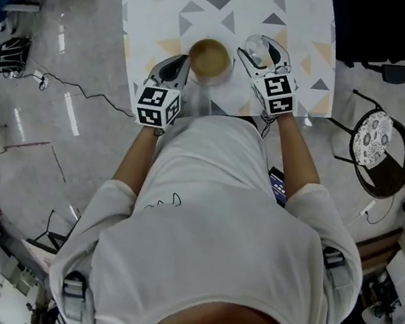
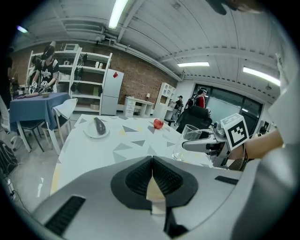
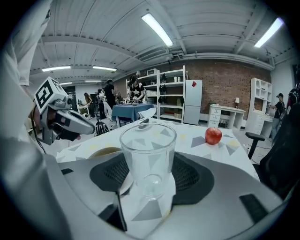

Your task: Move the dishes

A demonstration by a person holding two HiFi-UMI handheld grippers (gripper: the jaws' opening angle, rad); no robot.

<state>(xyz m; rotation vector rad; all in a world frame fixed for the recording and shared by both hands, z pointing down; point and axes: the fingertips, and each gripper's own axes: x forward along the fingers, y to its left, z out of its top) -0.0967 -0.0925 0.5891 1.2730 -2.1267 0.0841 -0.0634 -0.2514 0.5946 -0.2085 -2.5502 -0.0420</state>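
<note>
table (image 1: 307, 29): flat, matte white cloth with grey and tan triangles
left gripper (image 1: 179, 68): ribbed jaws pressed together, nothing clearly between them
right gripper (image 3: 149, 164): pinching the drinking glass by its sides
bowl (image 1: 210, 58): round, tan, smooth. It's near the table's 6 o'clock edge, just beside the left gripper at its 3 o'clock, so that one's nearer
drinking glass (image 3: 148, 150): clear, upright, probably slippery, at the bowl's 3 o'clock

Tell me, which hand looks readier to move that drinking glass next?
The right. The right gripper has the glass between its fingers, apparently closed on it. The left gripper has its fingers shut together on nothing, beside the brown bowl, so it would need to open first.
</note>
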